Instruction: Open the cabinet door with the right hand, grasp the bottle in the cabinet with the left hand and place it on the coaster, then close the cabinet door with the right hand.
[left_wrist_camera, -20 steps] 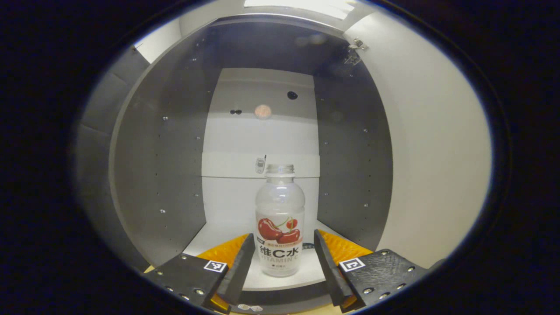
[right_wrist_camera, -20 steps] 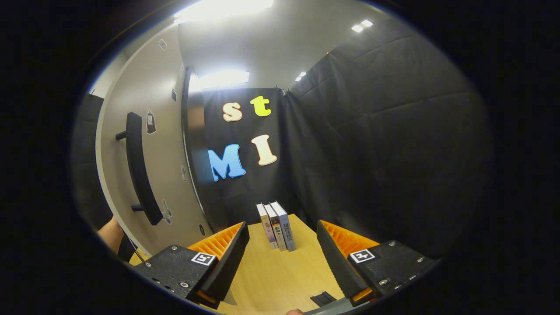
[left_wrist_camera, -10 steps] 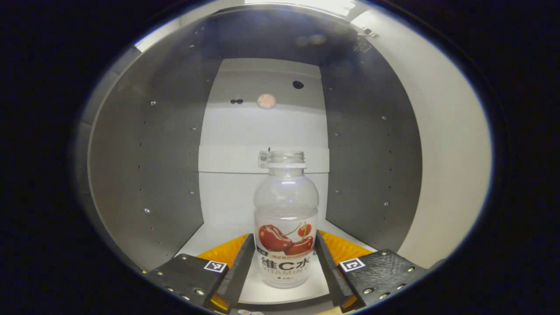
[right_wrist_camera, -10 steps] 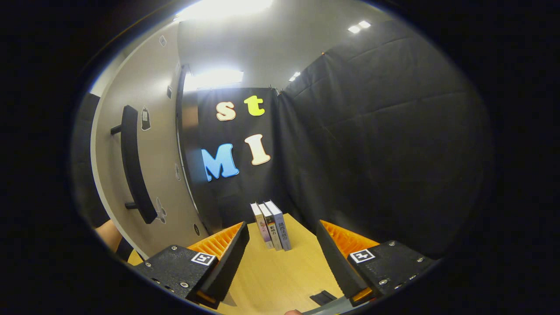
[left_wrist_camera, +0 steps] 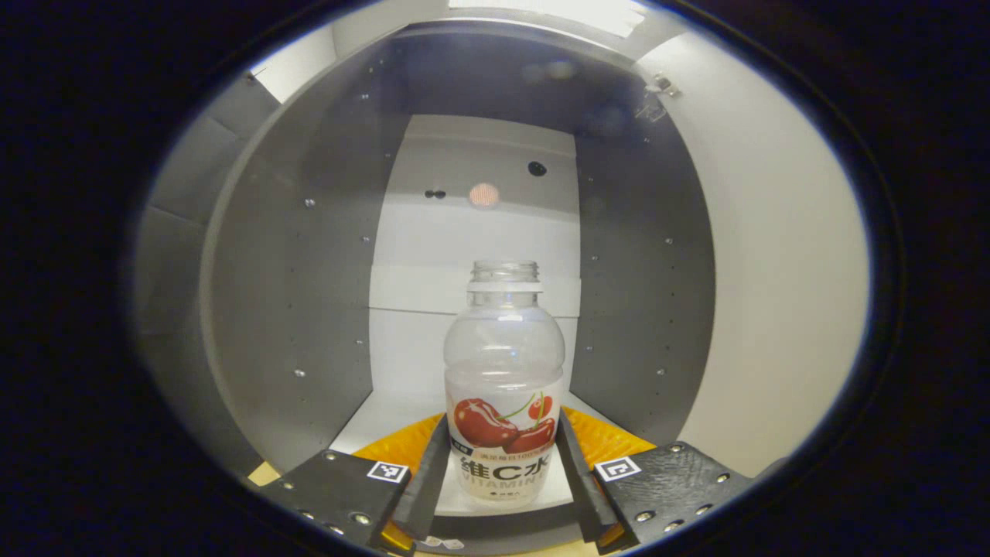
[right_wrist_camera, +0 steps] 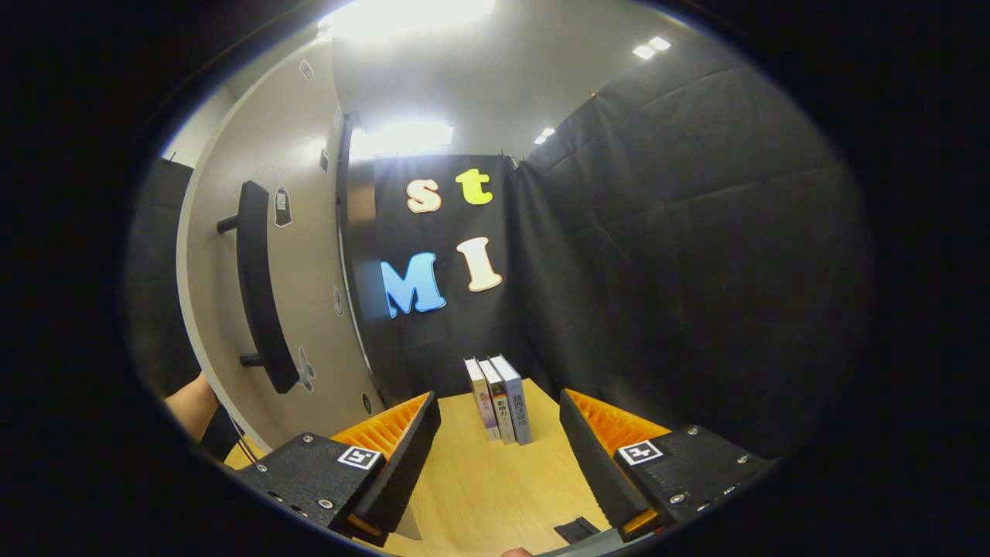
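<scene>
Left gripper view: clear, capless plastic bottle with cherry label [left_wrist_camera: 503, 387] upright at lower centre on the white shelf of the grey-walled open cabinet [left_wrist_camera: 294, 294], flanked by the left gripper [left_wrist_camera: 503, 480]; ridged black fingers hugging the label, true clamping unclear.

Right gripper view: right gripper [right_wrist_camera: 495, 456] spread apart, empty, parked over pale wooden table [right_wrist_camera: 479, 495]; beige door with black bar handle [right_wrist_camera: 259, 298] at left, swung wide for access; three upright books [right_wrist_camera: 501, 398] centre.

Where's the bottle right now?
In the left gripper view, the bottle stands upright on the cabinet's white shelf, between the left gripper's fingers.
</scene>
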